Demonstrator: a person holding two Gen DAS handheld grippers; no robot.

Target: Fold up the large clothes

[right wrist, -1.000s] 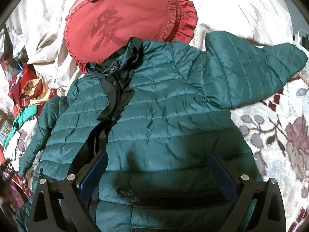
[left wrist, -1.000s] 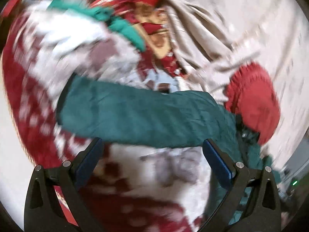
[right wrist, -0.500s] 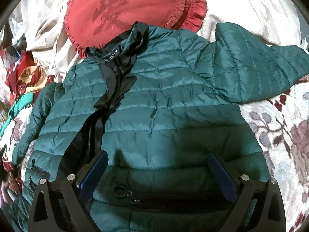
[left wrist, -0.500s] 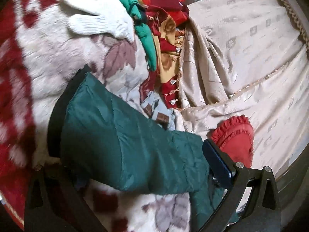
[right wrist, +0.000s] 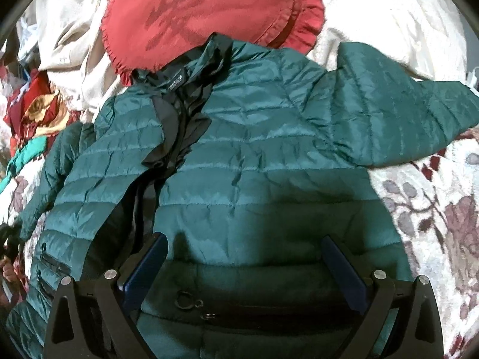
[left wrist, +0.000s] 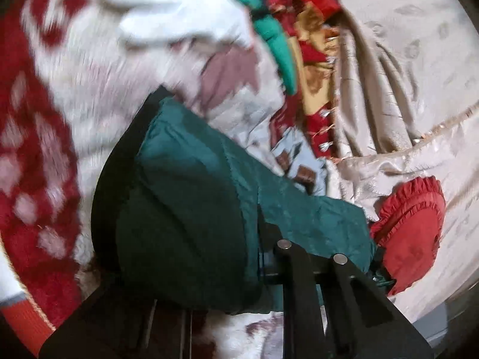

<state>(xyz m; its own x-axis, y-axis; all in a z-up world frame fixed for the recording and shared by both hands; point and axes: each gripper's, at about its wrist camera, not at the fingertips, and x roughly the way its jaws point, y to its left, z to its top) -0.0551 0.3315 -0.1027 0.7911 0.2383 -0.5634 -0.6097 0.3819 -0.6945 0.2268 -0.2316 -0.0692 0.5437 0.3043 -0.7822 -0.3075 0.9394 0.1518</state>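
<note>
The sleeve [left wrist: 191, 209] of the green jacket [right wrist: 263, 161] covered the left gripper [left wrist: 257, 269], concealing its left finger and both pads. Motion blur smeared the floral blanket [left wrist: 74, 89]. The frame edge cut off the jacket's hem and far cuff.

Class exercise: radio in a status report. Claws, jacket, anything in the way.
Left claw shut on sleeve. Right claw open, over jacket hem. Jacket spread flat, unfolded. Red cushion under collar.
</note>
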